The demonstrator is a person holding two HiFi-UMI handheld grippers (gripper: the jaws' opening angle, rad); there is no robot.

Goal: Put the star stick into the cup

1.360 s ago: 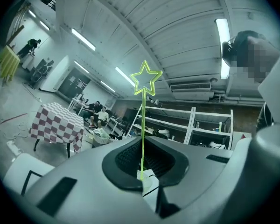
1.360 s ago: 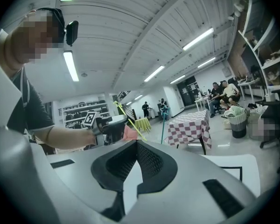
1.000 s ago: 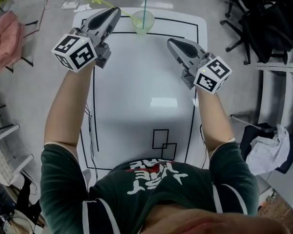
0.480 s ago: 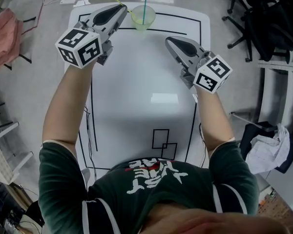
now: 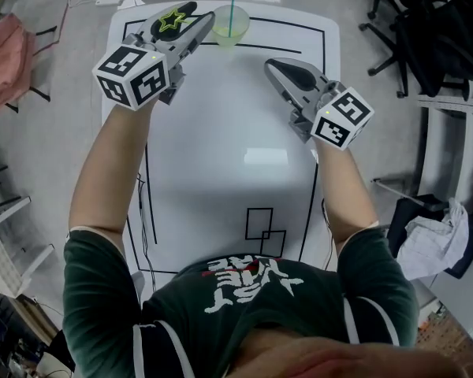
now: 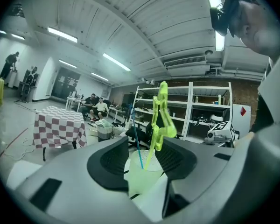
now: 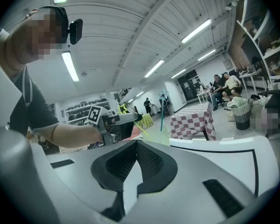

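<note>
A pale green cup stands at the far edge of the white table, with a teal stick upright in it. My left gripper sits just left of the cup. Its jaws are opening around the yellow-green star stick, and the pads stand clear of it. The star leans back over the gripper, while the stick's lower end reaches into the cup. My right gripper hovers to the right of the cup, shut and empty.
Black office chairs crowd the floor at the right, and a pink cloth hangs at the left. Black square outlines mark the table's near end. A checkered table and seated people are far behind.
The left gripper moved up to the cup. The star swung from beyond the table's far left edge back over the gripper. The right gripper has barely moved.
</note>
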